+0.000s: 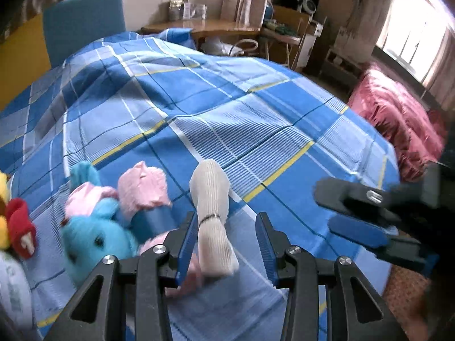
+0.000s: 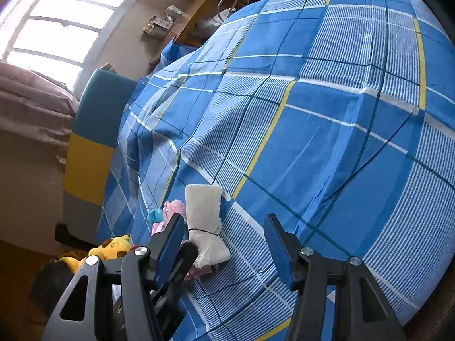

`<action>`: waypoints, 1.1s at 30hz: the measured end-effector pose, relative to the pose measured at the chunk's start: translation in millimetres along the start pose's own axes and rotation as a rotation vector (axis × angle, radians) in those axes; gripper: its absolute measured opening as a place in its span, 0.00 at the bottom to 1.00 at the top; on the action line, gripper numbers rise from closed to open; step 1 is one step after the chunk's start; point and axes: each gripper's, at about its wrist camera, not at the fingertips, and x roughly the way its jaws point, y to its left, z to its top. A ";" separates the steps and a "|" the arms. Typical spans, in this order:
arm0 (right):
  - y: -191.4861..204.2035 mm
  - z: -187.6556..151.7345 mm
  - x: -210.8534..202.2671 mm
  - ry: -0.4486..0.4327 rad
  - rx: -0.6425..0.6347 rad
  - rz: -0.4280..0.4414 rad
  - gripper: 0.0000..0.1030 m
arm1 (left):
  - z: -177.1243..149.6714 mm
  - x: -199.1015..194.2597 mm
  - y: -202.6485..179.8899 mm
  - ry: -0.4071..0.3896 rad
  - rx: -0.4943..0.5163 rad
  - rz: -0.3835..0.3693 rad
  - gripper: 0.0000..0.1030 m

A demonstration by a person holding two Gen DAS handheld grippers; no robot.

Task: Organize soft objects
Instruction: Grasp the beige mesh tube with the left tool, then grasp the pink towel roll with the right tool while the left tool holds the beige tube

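Observation:
A white rolled cloth (image 1: 212, 218) tied with a black band lies on the blue checked bedspread (image 1: 256, 108). My left gripper (image 1: 227, 245) stands over it, half open. The roll sits between the fingers against the left pad, with a gap to the right pad. A blue plush (image 1: 93, 236) and pink soft pieces (image 1: 142, 187) lie just left of it. My right gripper (image 2: 224, 244) is open beside the same cloth roll (image 2: 204, 221), nothing pressed between its pads. In the left wrist view the right gripper (image 1: 325, 209) hovers to the right.
A yellow plush (image 2: 113, 248) and a red piece (image 1: 24, 233) sit at the bed's left edge. A pink blanket (image 1: 398, 125) lies beyond the right edge. The teal headboard (image 1: 85, 20) and a wooden desk (image 1: 204, 25) stand at the far end.

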 end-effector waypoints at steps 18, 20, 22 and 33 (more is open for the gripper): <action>-1.7 -0.8 0.8 0.001 -0.009 0.003 0.57 | -81.3 -62.4 2.3 -0.087 0.006 0.017 0.18; 0.1 -2.4 4.2 0.020 -0.022 0.001 0.57 | -106.8 -82.6 9.8 -0.103 -0.023 0.051 0.18; 4.1 -5.4 7.9 0.040 -0.049 -0.005 0.57 | -127.9 -94.5 20.1 -0.104 -0.073 0.082 0.18; 29.9 -27.4 34.2 0.145 -0.234 -0.063 0.57 | -197.4 -88.4 72.6 -0.077 -0.222 0.198 0.20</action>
